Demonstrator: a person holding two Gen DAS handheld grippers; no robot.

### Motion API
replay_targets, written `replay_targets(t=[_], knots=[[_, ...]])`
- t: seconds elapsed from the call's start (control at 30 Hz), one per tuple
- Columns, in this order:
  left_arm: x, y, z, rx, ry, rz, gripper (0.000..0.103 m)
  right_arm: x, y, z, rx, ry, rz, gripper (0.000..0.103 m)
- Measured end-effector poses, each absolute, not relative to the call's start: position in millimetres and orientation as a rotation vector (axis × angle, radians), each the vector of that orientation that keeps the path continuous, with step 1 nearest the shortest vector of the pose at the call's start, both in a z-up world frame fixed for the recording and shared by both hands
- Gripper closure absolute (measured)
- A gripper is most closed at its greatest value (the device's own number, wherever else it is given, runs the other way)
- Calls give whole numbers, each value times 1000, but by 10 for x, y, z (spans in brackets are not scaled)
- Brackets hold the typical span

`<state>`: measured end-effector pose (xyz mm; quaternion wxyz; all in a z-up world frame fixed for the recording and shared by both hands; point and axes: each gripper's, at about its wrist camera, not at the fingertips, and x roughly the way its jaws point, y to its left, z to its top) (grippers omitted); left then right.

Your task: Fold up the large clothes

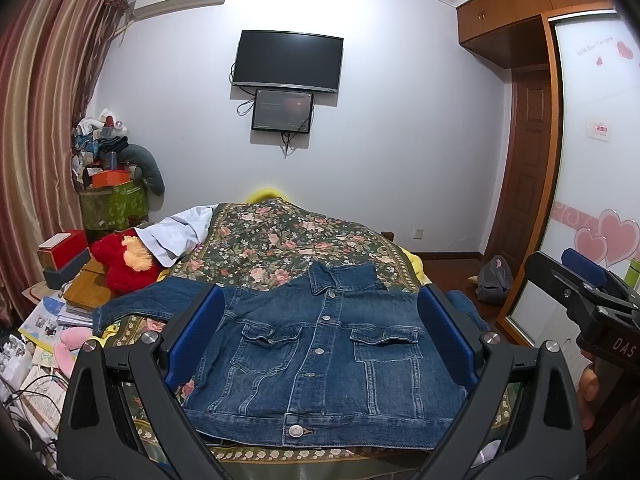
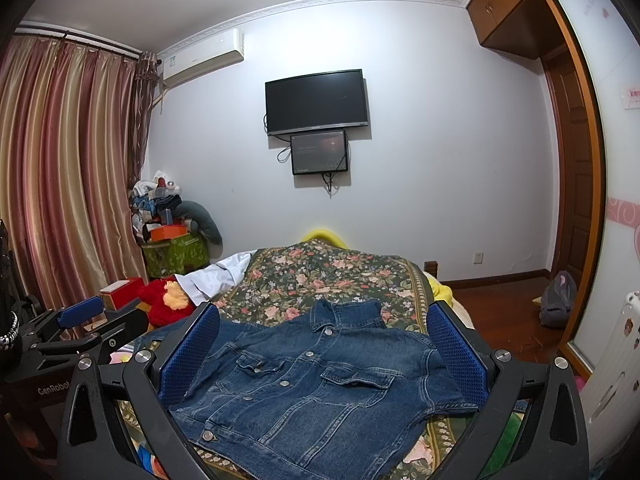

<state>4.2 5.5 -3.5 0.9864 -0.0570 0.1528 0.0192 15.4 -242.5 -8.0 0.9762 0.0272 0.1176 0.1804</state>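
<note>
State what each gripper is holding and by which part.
Nothing is held. The left gripper and the right gripper are both open above the denim jacket, which lies spread on the floral bedspread, buttoned front up.

denim jacket, floral cloth bedspread

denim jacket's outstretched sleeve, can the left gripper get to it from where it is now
Probably yes. The left gripper is open above the denim jacket, and the sleeve lies flat on the floral bedspread with nothing on it; the red plush toy sits beyond it.
</note>
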Motion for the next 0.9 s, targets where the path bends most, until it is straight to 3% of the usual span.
replay_targets(t=[0.5, 0.9], knots=[[253, 329, -88, -114, 319, 91, 5, 435, -2181, -203, 30, 263, 382, 0], [1066, 1467, -396, -173, 459, 259, 5, 1614, -1599, -403, 17, 451, 438, 0]])
